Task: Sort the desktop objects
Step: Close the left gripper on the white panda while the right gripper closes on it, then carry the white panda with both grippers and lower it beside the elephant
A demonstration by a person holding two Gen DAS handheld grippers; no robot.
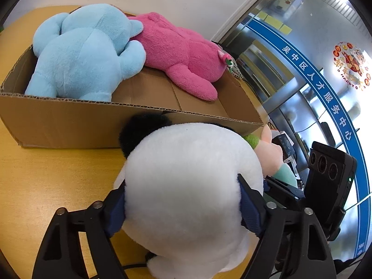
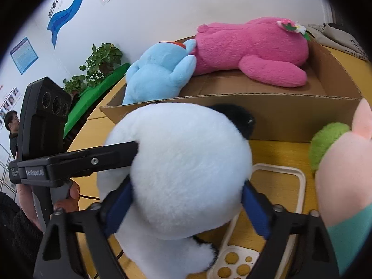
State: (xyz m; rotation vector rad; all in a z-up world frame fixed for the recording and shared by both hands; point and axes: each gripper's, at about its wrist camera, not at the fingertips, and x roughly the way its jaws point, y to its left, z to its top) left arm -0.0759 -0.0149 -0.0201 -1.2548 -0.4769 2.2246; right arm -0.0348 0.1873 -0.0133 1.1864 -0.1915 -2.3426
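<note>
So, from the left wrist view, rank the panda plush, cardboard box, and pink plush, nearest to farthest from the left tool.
1. Panda plush, clamped in the left tool.
2. Cardboard box, front wall just beyond it.
3. Pink plush, far right in the box.

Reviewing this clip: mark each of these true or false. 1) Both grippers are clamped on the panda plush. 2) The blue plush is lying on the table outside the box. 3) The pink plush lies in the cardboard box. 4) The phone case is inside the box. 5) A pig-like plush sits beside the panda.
1) True: the left gripper and the right gripper each squeeze the panda plush between blue pads.
2) False: the blue plush lies in the cardboard box.
3) True: the pink plush lies there, touching the blue one.
4) False: the phone case lies on the table, in front of the box.
5) True: the pig-like plush is at the panda's right.
</note>
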